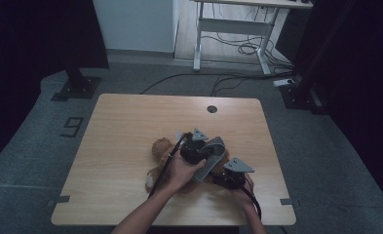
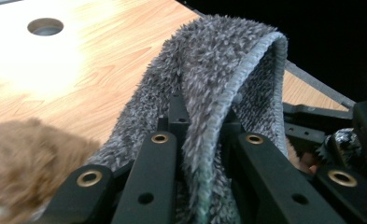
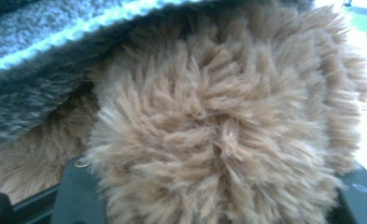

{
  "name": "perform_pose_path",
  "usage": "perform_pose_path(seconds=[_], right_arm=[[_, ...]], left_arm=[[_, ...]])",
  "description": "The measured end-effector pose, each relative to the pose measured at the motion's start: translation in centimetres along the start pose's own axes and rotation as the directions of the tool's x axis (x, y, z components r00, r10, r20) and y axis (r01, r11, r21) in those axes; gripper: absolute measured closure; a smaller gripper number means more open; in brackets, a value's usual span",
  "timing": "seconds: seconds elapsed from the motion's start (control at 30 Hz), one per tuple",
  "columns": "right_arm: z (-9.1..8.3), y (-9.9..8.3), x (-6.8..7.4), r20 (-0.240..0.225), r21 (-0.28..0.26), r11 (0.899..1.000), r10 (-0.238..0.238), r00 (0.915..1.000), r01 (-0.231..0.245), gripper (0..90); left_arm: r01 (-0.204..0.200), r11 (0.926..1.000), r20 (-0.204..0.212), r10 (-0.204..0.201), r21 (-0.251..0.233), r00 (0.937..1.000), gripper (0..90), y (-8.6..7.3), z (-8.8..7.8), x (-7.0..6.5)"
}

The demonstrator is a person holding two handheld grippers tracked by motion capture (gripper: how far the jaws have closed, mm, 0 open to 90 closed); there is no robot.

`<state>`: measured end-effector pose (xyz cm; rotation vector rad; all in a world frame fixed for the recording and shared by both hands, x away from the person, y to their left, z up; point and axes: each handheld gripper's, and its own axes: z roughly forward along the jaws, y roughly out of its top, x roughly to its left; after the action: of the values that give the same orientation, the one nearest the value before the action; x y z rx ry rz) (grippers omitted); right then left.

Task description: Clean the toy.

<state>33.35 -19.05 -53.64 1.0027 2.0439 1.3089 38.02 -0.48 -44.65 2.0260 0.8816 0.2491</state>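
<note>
A: What lies on the counter (image 1: 130, 146)?
B: A pale wooden counter with a round cable hole (image 1: 212, 108) toward twelve o'clock. A brown plush toy (image 1: 161, 148) lies a little toward five o'clock of the counter's middle, and a grey towel (image 1: 213, 157) drapes over it.

A: Where are the person's hands?
B: Both forearms enter from six o'clock. The left hand (image 1: 179, 171) grips the left claw (image 1: 195, 148) above the toy. The right hand (image 1: 242, 191) holds the right claw (image 1: 226, 179) at about four o'clock of the left one, low beside the toy.

A: What is the left claw doing?
B: In the left gripper view its black jaws are pressed together on a fold of the grey towel (image 2: 228, 84), pinching the stitched hem between them. The towel rises from the jaws and arches over toward one o'clock. The brown plush (image 2: 27, 163) sits blurred at eight o'clock of that view, with bare counter (image 2: 78, 70) beyond it.

A: And the right claw?
B: The right gripper view looks straight into a rounded mass of brown fur (image 3: 223, 130). The jaws stand on either side of it at the lower corners, partly apart, with the fur between them. The pads are hidden, so I cannot tell whether they squeeze it. The grey towel (image 3: 36, 79) overhangs the fur from ten o'clock, touching it.
</note>
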Motion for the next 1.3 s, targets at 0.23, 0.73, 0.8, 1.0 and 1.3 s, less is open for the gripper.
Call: perform_pose_path(seconds=[0.23, 0.73, 0.8, 1.0, 1.3], right_arm=[[-0.1, 0.1, 0.1, 0.013, 0.011, 1.000, 0.005, 0.9999, -0.005, 36.2], [0.0, 0.1, 0.1, 0.017, 0.010, 1.000, 0.024, 0.9996, -0.024, 35.7], [0.0, 0.1, 0.1, 0.019, 0.010, 1.000, 0.024, 0.9995, -0.025, 35.7], [0.0, 0.1, 0.1, 0.020, 0.009, 1.000, 0.027, 0.9994, -0.027, 35.5], [-0.2, 0.0, 0.2, 0.018, -0.004, 1.000, 0.007, 0.9998, -0.007, 35.5]], left_arm=[[0.095, 0.9953, -0.061, -0.096, -0.019, 0.9935, 82.2, -2.4, -2.4, 4.3], [0.265, 0.9637, -0.127, -0.267, -0.032, 0.9553, 82.2, -8.1, -8.6, 12.0], [0.281, 0.9584, -0.093, -0.285, -0.051, 0.9541, 82.3, -7.9, -8.9, 12.0], [0.181, 0.9791, -0.021, -0.183, -0.094, 0.9828, 82.5, -3.7, -8.3, 8.1], [0.025, 0.9993, 0.071, -0.023, -0.026, 0.9972, 82.4, 2.4, -1.5, -0.1]])
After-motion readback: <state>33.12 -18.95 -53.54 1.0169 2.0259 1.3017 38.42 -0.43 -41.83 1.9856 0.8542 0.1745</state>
